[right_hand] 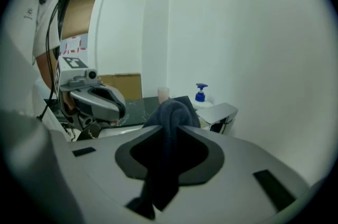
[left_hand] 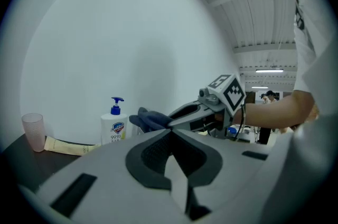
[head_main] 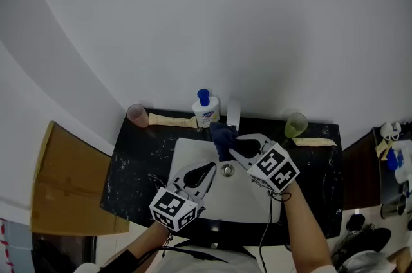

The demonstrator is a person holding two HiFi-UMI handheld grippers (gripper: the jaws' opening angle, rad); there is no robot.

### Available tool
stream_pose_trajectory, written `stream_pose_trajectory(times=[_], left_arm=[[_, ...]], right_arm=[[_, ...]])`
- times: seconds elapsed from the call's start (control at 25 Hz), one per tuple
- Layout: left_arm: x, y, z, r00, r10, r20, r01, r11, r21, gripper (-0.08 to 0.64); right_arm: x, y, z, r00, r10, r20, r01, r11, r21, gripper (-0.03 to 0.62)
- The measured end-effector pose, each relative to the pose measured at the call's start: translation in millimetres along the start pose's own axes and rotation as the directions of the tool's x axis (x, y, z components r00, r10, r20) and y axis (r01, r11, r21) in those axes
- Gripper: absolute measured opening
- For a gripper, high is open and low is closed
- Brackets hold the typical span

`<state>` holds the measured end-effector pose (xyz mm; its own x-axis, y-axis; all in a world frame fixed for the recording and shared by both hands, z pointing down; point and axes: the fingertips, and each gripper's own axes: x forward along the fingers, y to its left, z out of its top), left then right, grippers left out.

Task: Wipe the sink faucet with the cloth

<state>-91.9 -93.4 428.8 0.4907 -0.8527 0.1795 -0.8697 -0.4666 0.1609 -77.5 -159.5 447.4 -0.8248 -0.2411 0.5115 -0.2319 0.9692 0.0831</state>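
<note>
Two fingers of my right gripper clamp the dark cloth just in front of the faucet, above the sink. My left gripper has its fingers together, empty.

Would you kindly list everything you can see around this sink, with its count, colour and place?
countertop: 1, black marbled, round the sink
sink: 1, white, centre of the countertop
faucet: 1, silvery, behind the sink
soap bottle: 1, white with blue pump, left of the faucet
pink cup: 1, pink, back left
green cup: 1, yellow-green, back right
beige strips: 2, beige, one right of each cup
cardboard: 1, brown, left of the countertop
small items: several, mixed, far right, too small to tell
cloth: 1, dark blue, by the faucet
left tongs: 1, grey, shut and empty, over the sink
right tongs: 1, grey, shut on the cloth
</note>
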Motion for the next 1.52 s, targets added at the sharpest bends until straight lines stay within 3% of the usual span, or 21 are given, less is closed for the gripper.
stream_pose_trajectory(times=[0.16,0.4,0.64,0.76,0.84,1.04,1.2,1.52], left_arm=[[-3.2,0.6,-2.8,1.000,0.003,-0.005,-0.003,1.000,-0.004,0.002],[-7.8,9.8,-4.6,1.000,0.017,-0.011,-0.017,1.000,-0.008,0.002],[-10.1,16.4,-4.0,0.999,0.029,-0.016,-0.029,1.000,-0.008,0.002],[-11.2,18.6,-4.1,0.999,0.032,-0.017,-0.032,0.999,-0.006,0.002],[-11.1,18.7,-3.7,0.999,0.029,-0.016,-0.029,1.000,-0.006,0.002],[-8.4,16.0,-4.5,1.000,0.019,-0.016,-0.019,1.000,-0.012,0.002],[-7.4,13.2,-7.5,1.000,0.012,-0.025,-0.012,1.000,-0.013,0.002],[-10.1,9.6,-10.6,0.999,0.015,-0.030,-0.016,1.000,-0.020,0.002]], right_arm=[[11.6,-0.1,-18.0,0.997,0.025,-0.072,-0.025,1.000,0.004,0.080],[27.4,-30.8,-25.0,0.996,0.027,-0.085,-0.018,0.995,0.099,0.080],[33.2,-86.1,-29.5,0.993,-0.109,-0.056,0.118,0.973,0.197,0.080],[32.9,-90.0,-29.9,0.991,-0.124,-0.047,0.132,0.968,0.213,0.080],[30.9,-79.3,-30.1,0.994,-0.096,-0.051,0.104,0.973,0.207,0.080],[22.0,-32.2,-31.5,0.994,0.062,-0.085,-0.049,0.988,0.149,0.080],[22.6,-27.1,-32.3,0.991,0.087,-0.102,-0.073,0.989,0.127,0.080],[36.0,-87.2,-28.3,0.995,-0.088,-0.041,0.095,0.970,0.224,0.080]])
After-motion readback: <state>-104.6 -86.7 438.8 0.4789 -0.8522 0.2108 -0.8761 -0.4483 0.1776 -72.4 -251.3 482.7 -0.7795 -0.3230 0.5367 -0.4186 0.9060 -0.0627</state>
